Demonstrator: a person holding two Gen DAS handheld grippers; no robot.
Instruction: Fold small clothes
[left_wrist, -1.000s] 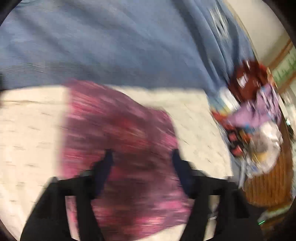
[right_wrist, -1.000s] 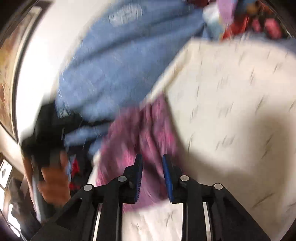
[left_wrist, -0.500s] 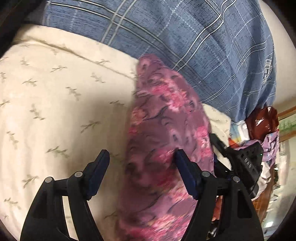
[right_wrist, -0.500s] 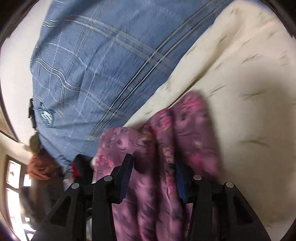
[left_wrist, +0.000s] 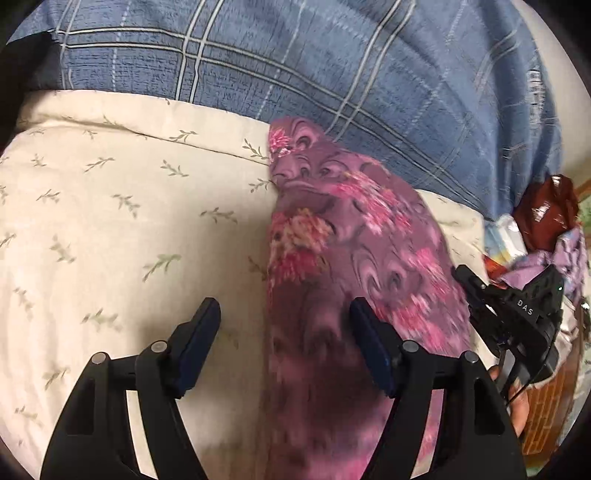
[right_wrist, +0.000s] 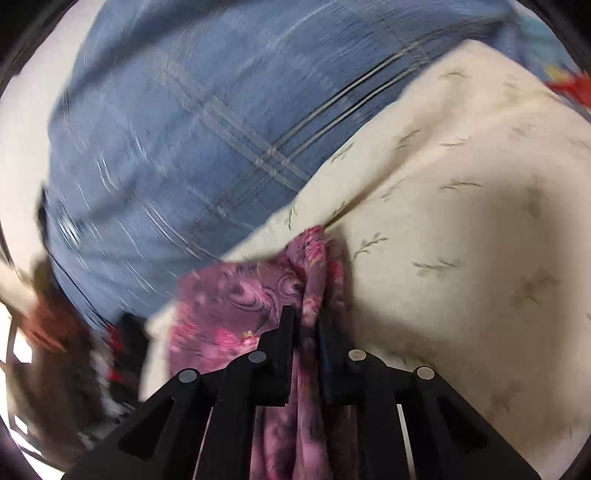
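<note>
A purple and pink floral garment (left_wrist: 351, 251) lies in a long bunched strip on a cream leaf-print sheet (left_wrist: 110, 221). My left gripper (left_wrist: 284, 328) is open, its jaws wide apart, with the garment's near part under its right finger. My right gripper (right_wrist: 306, 328) is shut on a gathered fold of the floral garment (right_wrist: 240, 295), which runs up between its fingers. The right gripper's black body also shows in the left wrist view (left_wrist: 517, 325), at the garment's right side.
A blue plaid cover (left_wrist: 295, 66) lies behind the sheet and fills the far side in both views (right_wrist: 184, 129). A pile of mixed clothes (left_wrist: 543, 236) with a dark red item on top sits at the right, above a woven basket (left_wrist: 546, 406).
My right gripper has closed on the bunched garment and its view swung, blurring. My left gripper stayed open and shifted slightly, the garment now more to its right.
</note>
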